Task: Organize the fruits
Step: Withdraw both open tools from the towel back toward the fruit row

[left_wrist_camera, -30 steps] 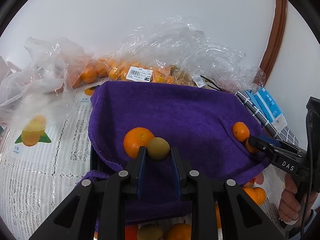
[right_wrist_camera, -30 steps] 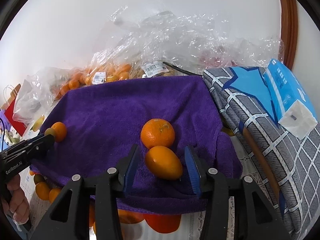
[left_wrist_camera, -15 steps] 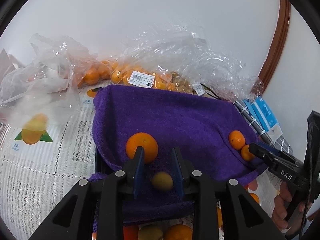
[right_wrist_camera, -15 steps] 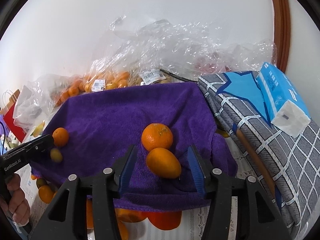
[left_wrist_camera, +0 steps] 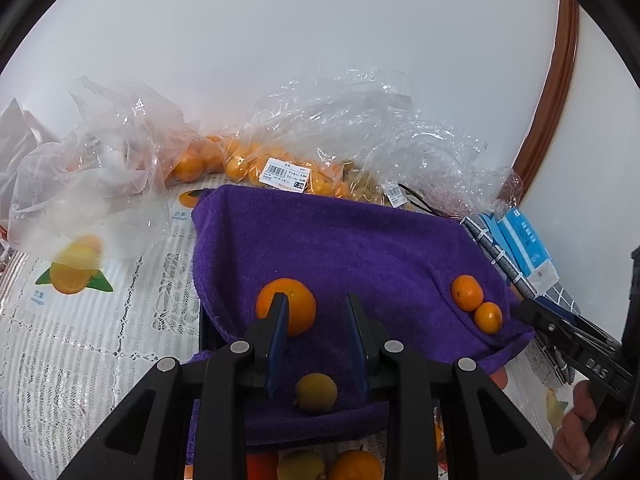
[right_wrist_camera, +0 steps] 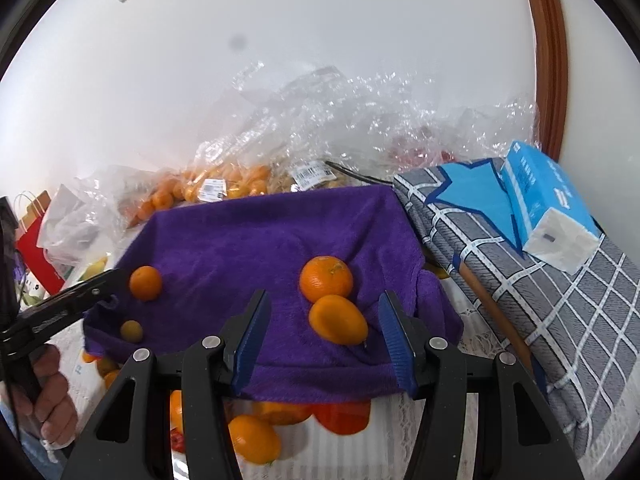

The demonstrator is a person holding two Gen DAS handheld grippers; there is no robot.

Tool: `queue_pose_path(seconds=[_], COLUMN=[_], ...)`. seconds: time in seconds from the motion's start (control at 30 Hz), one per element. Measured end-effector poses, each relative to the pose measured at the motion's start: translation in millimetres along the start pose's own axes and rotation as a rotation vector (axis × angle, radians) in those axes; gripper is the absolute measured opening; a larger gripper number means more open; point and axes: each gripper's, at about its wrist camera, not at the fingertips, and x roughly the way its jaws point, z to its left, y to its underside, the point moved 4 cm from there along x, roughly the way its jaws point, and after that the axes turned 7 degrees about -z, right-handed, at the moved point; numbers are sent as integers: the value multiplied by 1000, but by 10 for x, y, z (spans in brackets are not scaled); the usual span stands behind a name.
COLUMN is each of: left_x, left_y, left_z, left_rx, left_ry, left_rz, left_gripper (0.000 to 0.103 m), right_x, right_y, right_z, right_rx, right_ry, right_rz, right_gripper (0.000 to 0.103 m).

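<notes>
Left gripper (left_wrist_camera: 316,342): I read it released, jaws narrow, nothing gripped.
Right gripper (right_wrist_camera: 324,340): released, jaws wide.
Small yellow-green fruit (left_wrist_camera: 316,393): loose on purple towel (left_wrist_camera: 340,240), near edge.
Oval orange fruit (right_wrist_camera: 338,320): between right jaws, untouched.
Handling: light, round, rolls easily; I would clamp its widest middle, gently.

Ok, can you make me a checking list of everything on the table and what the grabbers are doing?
Surface: lace tablecloth, purple towel spread on top.
Job's things: big orange, small yellow-green fruit, round orange and oval orange lie loose on the towel; more fruit below its front edge.
Clutter: plastic bags of fruit, tissue pack, checked cloth.
Grippers: left gripper open above the yellow-green fruit; right gripper open, oval orange between jaws, untouched.
Cables: thin black cable by the bags.
Surroundings: white wall, brown wooden frame.
</notes>
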Motion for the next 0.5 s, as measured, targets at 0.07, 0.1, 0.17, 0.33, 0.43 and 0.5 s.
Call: queue_pose_path(seconds=[0.07,0.1,0.17,0.33,0.43,0.5], left_x=[-18,-26,-40,-77,-102,-112], left_y=[-8,-12,-22,-52,-74,-80], left_z=[-1,-1,9,64,105,126], left_rx=[-4,-5,-3,-36,-61,-72], left_ry=[7,7,1,5,11,13], left_rz=[-6,-10,-17,-28,-36,-39], left_gripper=[30,32,32,32,32,32], right_x=[-99,-135,-208,-304,-358,-366], right_y=[5,14,51,232,371,453], right_z=[29,40,67,146,196,224], right_rx=[7,10,11,-17,-26,-29], right_ry=[-15,-23,-37,-14,-6,-14], right_rz=[-6,-4,4,49,73,92], right_gripper=[59,61,63,63,63,63])
